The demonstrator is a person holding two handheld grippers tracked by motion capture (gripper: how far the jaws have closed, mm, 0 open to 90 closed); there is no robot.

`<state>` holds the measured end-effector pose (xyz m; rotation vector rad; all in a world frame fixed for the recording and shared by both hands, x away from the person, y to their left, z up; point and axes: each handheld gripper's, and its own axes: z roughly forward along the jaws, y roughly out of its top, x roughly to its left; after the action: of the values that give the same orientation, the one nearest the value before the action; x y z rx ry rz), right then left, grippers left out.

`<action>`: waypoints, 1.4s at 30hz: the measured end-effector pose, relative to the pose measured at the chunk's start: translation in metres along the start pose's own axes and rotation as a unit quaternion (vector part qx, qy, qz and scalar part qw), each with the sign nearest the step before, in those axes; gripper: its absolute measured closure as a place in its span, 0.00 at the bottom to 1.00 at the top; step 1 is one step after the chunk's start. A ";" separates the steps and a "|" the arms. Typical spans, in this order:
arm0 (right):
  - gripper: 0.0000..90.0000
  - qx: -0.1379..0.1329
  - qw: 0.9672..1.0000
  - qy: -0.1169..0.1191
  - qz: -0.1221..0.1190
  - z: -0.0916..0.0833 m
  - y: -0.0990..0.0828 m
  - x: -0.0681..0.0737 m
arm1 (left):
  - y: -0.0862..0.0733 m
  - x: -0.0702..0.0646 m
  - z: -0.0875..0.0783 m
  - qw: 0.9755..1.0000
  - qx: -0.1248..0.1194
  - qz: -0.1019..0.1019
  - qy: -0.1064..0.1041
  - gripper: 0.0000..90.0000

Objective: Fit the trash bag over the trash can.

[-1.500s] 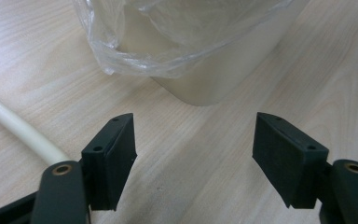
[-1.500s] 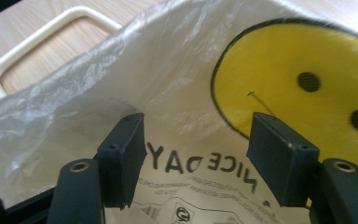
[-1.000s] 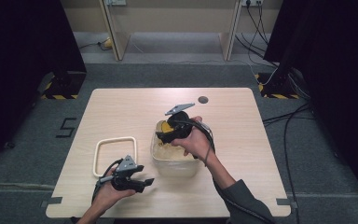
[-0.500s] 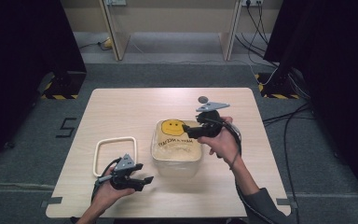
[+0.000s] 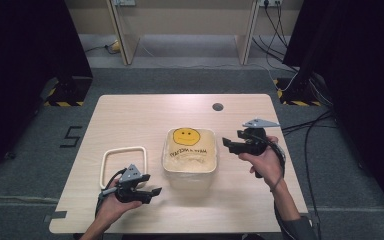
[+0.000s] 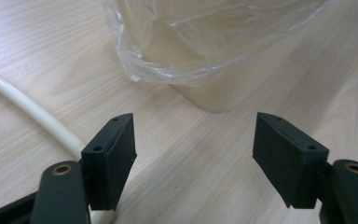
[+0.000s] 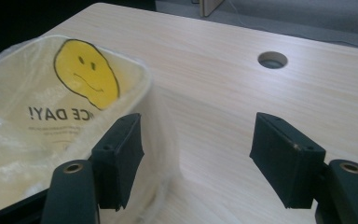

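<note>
The right gripper (image 5: 236,144) hangs above the worktop (image 5: 145,112) just right of the tub (image 5: 190,156), its jaws spread wide with nothing between them; in the right gripper view its left pad (image 7: 120,156) stands in front of the tub's right wall, though contact cannot be told, while the other pad is over bare wood. A hand (image 5: 265,161) carries it, and the grey three-cornered plate on top sits at its far side. The left gripper (image 5: 147,193) is at the near left of the worktop, also released and wide open, holding nothing; its jaws point right toward the near left corner of the tub, apart from it, as the left gripper view shows. The tub, a pale translucent container, sits around the middle of the worktop and is lined with a thin plastic bag (image 6: 205,42) whose edge folds over the rim; the bag bears a yellow smiley face (image 7: 86,73) and printed letters on its far side. A cream square frame (image 5: 123,166) lies flat just left of the tub, beside the left gripper. A small round hole (image 5: 218,107) sits at the far right of the worktop.
</note>
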<state>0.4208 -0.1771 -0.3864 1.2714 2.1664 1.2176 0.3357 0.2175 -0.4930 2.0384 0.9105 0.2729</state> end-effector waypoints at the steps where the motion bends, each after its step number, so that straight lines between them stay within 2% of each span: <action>1: 0.37 -0.001 1.000 -0.002 0.006 -0.003 -0.004 -0.004 | 0.000 0.000 -0.001 1.000 -0.002 -0.002 0.001 0.33; 8: 0.36 -0.003 1.000 -0.011 0.025 -0.013 -0.039 -0.021 | -0.004 0.006 -0.006 1.000 -0.002 -0.010 0.009 0.33; 14: 0.36 -0.009 0.999 -0.019 0.033 -0.016 -0.056 -0.026 | -0.006 0.008 -0.012 1.000 -0.004 -0.001 0.019 0.32; 21: 0.35 -0.011 0.999 -0.021 0.044 -0.020 -0.077 -0.029 | -0.008 0.013 -0.016 1.000 -0.006 -0.010 0.029 0.26; 23: 0.31 -0.013 0.998 -0.023 0.049 -0.021 -0.082 -0.030 | -0.008 0.013 -0.016 1.000 -0.003 -0.011 0.028 0.26; 25: 0.23 -0.013 0.997 -0.042 0.068 -0.023 -0.088 -0.030 | -0.008 0.014 -0.016 1.000 -0.003 -0.013 0.027 0.24; 28: 0.22 -0.015 0.996 -0.044 0.078 -0.027 -0.096 -0.030 | -0.008 0.014 -0.015 1.000 -0.004 -0.013 0.026 0.21; 32: 0.19 -0.018 0.996 -0.036 0.075 -0.030 -0.107 -0.026 | -0.009 0.017 -0.016 0.999 -0.005 -0.013 0.028 0.19; 35: 0.18 -0.012 0.998 -0.029 0.059 -0.030 -0.115 -0.021 | -0.009 0.018 -0.015 0.999 -0.004 -0.008 0.031 0.18; 38: 0.18 -0.005 0.998 -0.025 0.052 -0.029 -0.121 -0.017 | -0.009 0.018 -0.015 0.999 0.000 -0.007 0.032 0.18; 40: 0.18 -0.001 0.998 -0.026 0.055 -0.029 -0.125 -0.015 | -0.010 0.018 -0.014 0.999 0.009 0.001 0.039 0.18; 42: 0.18 0.009 0.998 -0.029 0.054 -0.029 -0.130 -0.013 | -0.010 0.018 -0.014 0.999 0.008 0.002 0.041 0.18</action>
<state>0.3394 -0.2315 -0.4770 1.4313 2.0970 1.1890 0.3367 0.2421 -0.4948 2.0571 0.9612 0.3538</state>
